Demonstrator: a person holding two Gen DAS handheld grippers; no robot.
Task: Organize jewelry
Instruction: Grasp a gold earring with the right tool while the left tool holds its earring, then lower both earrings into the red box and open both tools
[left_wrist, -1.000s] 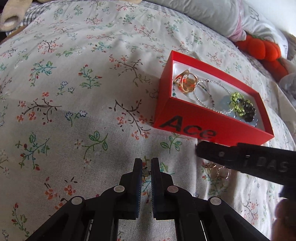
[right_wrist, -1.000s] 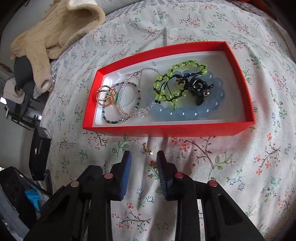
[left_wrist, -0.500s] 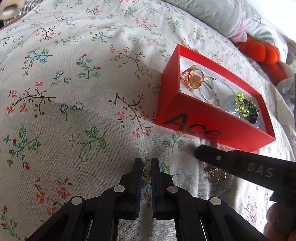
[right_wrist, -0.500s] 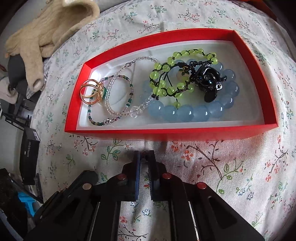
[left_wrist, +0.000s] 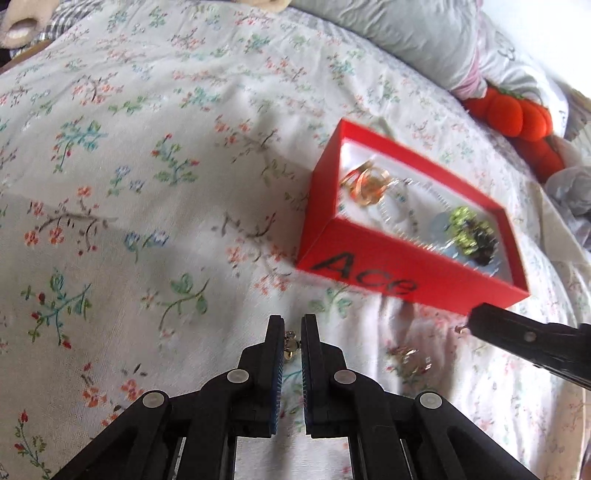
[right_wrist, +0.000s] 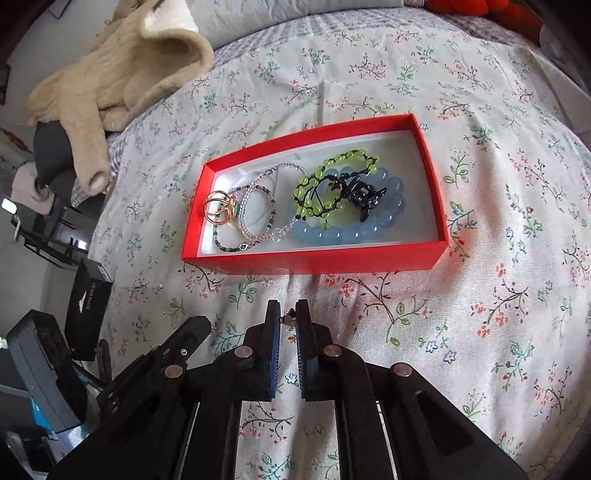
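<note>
A red box (right_wrist: 314, 260) on the flowered bedspread holds gold rings (right_wrist: 218, 211), thin bead strands (right_wrist: 260, 206), a green bead bracelet (right_wrist: 325, 188), a blue bead bracelet (right_wrist: 369, 225) and a black piece (right_wrist: 362, 194). The box also shows in the left wrist view (left_wrist: 373, 271). My right gripper (right_wrist: 287, 320) is shut on a small earring (right_wrist: 289, 316), lifted in front of the box. My left gripper (left_wrist: 292, 336) is shut on another small earring (left_wrist: 291, 343). A few small rings (left_wrist: 408, 358) lie on the bedspread beside the right gripper's finger (left_wrist: 517, 336).
A beige sweater (right_wrist: 110, 81) lies at the bed's far left corner. Orange plush pumpkins (left_wrist: 517, 114) and a grey pillow (left_wrist: 399, 33) sit behind the box. Black boxes (right_wrist: 86, 306) stand off the bed's left edge.
My right gripper closed on the small earring in front of the box and lifted back with it. My left gripper stayed shut on its earring and rose a little.
</note>
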